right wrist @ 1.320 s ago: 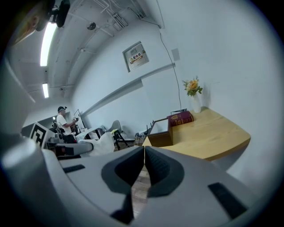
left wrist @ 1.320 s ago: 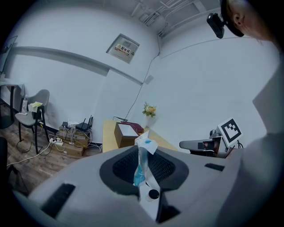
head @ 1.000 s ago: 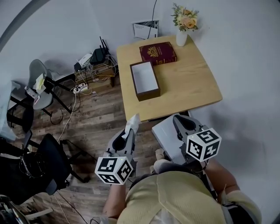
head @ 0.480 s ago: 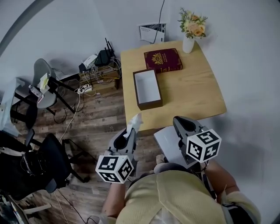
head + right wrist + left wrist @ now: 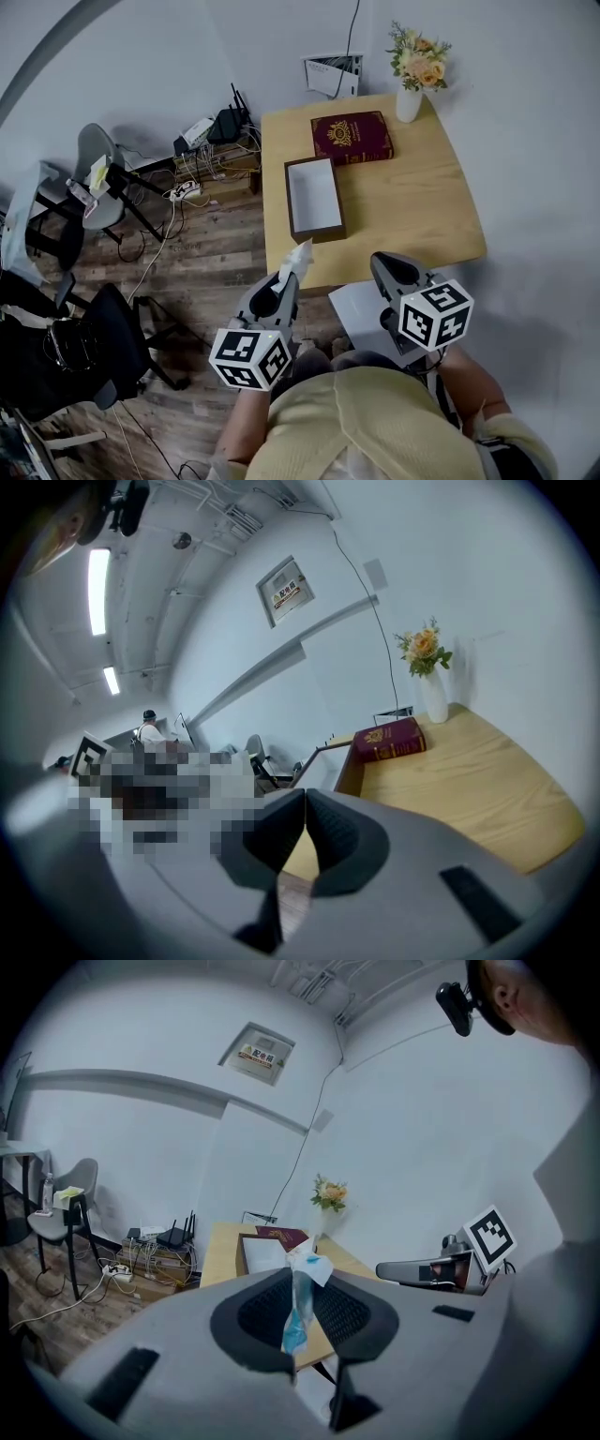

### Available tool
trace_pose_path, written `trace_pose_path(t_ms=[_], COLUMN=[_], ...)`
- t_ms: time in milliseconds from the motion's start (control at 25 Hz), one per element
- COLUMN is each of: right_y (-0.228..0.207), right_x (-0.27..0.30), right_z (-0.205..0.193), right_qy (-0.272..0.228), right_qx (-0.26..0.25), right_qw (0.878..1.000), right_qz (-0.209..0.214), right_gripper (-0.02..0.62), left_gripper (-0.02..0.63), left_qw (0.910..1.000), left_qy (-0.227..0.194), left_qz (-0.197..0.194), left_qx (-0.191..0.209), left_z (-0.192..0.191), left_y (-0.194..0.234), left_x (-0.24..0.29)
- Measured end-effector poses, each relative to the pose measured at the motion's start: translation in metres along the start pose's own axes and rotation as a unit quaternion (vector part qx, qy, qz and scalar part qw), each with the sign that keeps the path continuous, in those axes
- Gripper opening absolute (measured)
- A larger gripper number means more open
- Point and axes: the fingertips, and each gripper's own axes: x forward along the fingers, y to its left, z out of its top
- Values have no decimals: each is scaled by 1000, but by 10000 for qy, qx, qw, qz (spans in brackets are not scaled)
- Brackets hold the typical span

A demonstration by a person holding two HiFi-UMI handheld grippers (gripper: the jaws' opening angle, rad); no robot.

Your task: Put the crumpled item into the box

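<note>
The left gripper (image 5: 287,281) hovers just off the worktop (image 5: 412,206) edge, jaws pinched tight on the crumpled item (image 5: 299,255), which pokes up just short of the open box (image 5: 316,195), while the right gripper (image 5: 391,269) hangs alongside, jaws pressed together, empty.

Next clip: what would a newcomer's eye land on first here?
First, the left gripper, low in the head view, shut on a white-and-blue crumpled item that sticks up past its jaws; the right gripper beside it is shut and empty. Beyond them, on the wooden table, an open, empty box lies near the left edge, with a dark red book and a vase of flowers behind it.
</note>
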Motion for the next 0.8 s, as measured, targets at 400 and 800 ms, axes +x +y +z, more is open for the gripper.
trace_pose_path(t_ms=[400,800], right_y=[-10,-28], right_x=[16,47], right_z=[10,30], right_qy=[-31,5], right_qx=[16,46], right_qw=[10000,9997], right_qz=[-48,-259], right_gripper=[29,29], left_gripper=[71,71], left_qw=[9999,9987], left_qy=[-38,1], left_qz=[-110,-447], left_qx=[93,246], left_z=[16,44], left_y=[8,24], left_x=[29,74])
